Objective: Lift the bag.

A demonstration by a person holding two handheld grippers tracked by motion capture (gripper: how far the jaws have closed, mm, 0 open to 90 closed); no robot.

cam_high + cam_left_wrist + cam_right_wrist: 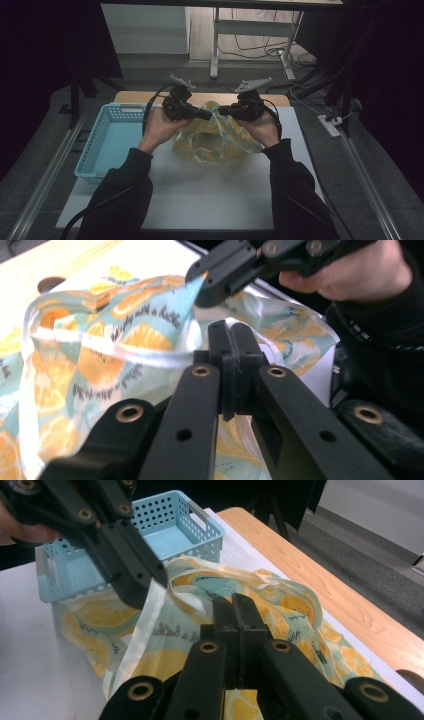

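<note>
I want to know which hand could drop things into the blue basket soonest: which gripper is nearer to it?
Left. The left gripper is just beside the blue basket, near its right rim, shut on the lemon-print bag. The right gripper grips the bag farther from the basket.

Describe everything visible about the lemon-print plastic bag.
The lemon-print plastic bag is thin, glossy film with orange-yellow citrus slices on pale teal, black script and whitish handle loops. It is crumpled and open-mouthed, its bottom on the white table top beside the blue basket. The left gripper and right gripper pinch its upper edge.
</note>
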